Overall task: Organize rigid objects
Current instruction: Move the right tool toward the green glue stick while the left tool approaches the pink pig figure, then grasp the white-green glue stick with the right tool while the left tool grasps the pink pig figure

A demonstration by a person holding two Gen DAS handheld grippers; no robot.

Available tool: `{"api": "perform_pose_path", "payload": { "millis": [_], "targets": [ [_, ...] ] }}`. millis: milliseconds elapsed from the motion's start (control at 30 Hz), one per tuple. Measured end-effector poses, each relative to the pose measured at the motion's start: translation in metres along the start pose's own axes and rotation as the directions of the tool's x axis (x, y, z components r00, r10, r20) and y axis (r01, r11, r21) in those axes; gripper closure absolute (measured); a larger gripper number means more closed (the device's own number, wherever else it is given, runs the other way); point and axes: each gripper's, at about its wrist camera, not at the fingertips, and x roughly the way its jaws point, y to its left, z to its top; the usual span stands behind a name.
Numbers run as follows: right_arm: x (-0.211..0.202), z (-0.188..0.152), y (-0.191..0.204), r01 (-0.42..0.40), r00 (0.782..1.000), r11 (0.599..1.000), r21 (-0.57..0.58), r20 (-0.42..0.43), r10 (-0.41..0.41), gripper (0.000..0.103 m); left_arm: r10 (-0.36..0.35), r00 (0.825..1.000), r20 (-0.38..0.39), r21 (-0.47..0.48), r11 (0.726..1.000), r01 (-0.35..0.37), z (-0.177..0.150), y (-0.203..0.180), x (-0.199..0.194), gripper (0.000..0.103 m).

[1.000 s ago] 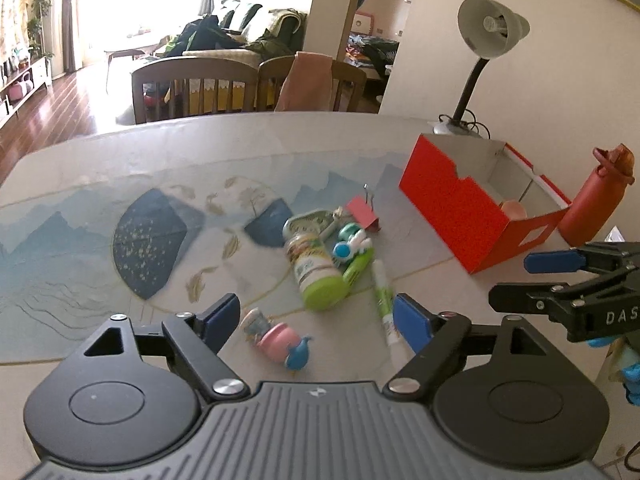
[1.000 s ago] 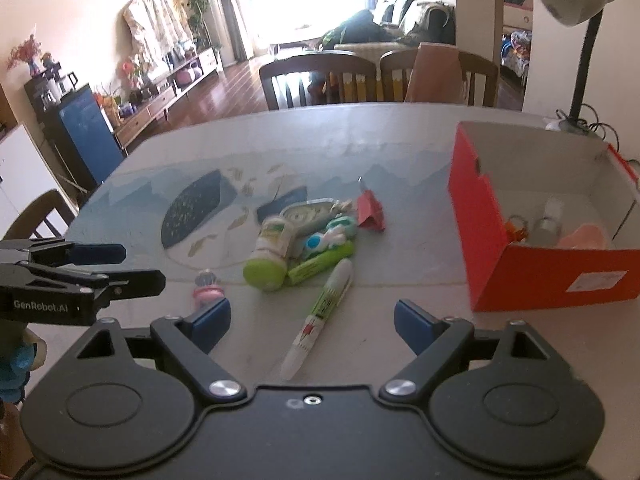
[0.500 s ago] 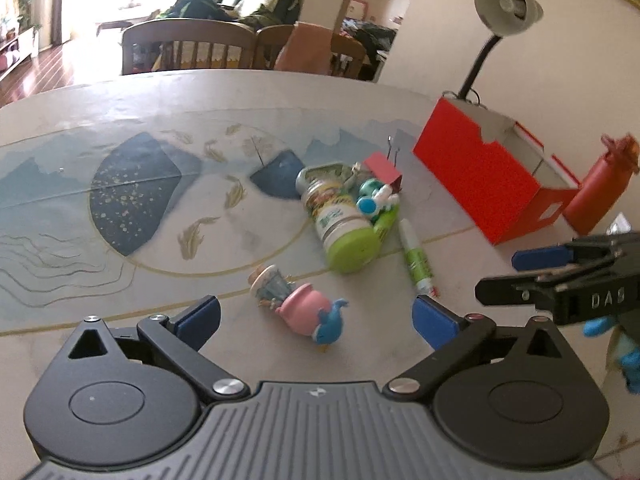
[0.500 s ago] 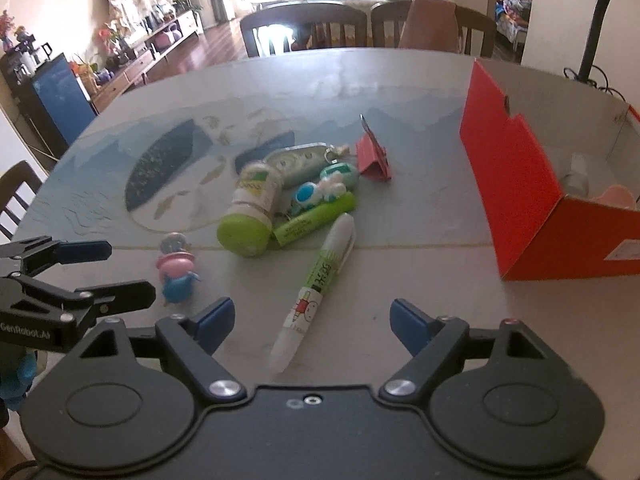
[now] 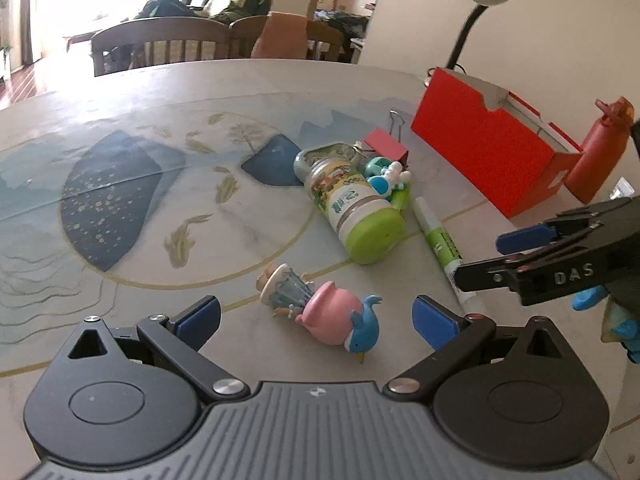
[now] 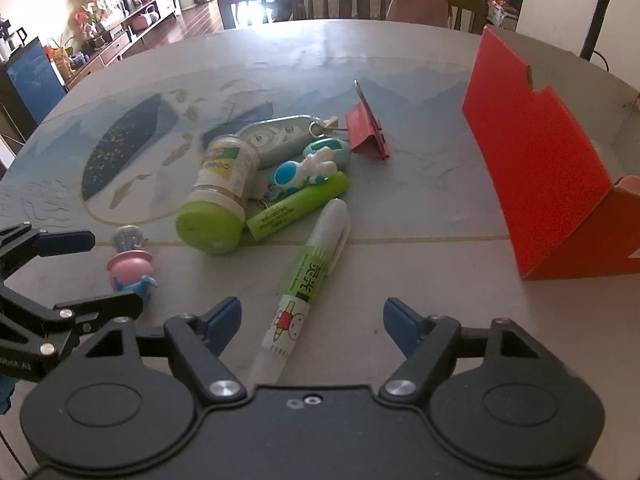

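Over the last second we have brought both grippers down toward the table [image 5: 120,128], so the clutter now looms larger in each view than it did a moment ago. Our left gripper [image 5: 316,320] has spread its fingers fully apart since then, and the pink toy figurine [image 5: 320,312] lies on its side between them, untouched. Our right gripper [image 6: 312,316] has its jaws closing, with the white-and-green marker pen [image 6: 308,280] lying lengthwise between the pads, not yet pressed. We judge this as two pickups being lined up at once, with nothing lifted so far. The rest of the pile sits just beyond: the green-capped bottle [image 6: 220,196], a green highlighter [image 6: 296,210] touching it, a blue-and-white keychain figure [image 6: 304,170], a grey remote fob [image 6: 276,138] and a red binder clip [image 6: 366,132]. The red cardboard box [image 6: 536,160], open at the top, stands well apart to the right of the pile, with bare tabletop between for carrying things across. The figurine lies clear of the bottle, so the left fingers have room; the pen's far end lies close to the highlighter. In the left view the red water bottle [image 5: 596,152] stands beside the box, near the table's right edge.
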Motion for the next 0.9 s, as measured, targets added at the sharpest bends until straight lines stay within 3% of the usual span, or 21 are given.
{"api": "perform_pose_path", "payload": {
  "millis": [567, 900],
  "targets": [
    [0.018, 0.009, 0.004, 0.005, 1.000, 1.000, -0.022, 0.009, -0.005, 0.045, 0.020, 1.000, 0.007, 0.057, 0.998, -0.020, 0.003, -0.004, 0.021, 0.002],
    [0.019, 0.009, 0.010, 0.051, 0.998, 0.997, -0.059, 0.026, -0.050, 0.062, 0.076, 0.997, 0.006, 0.087, 0.993, -0.076, 0.001, -0.011, 0.023, 0.027]
  ]
}}
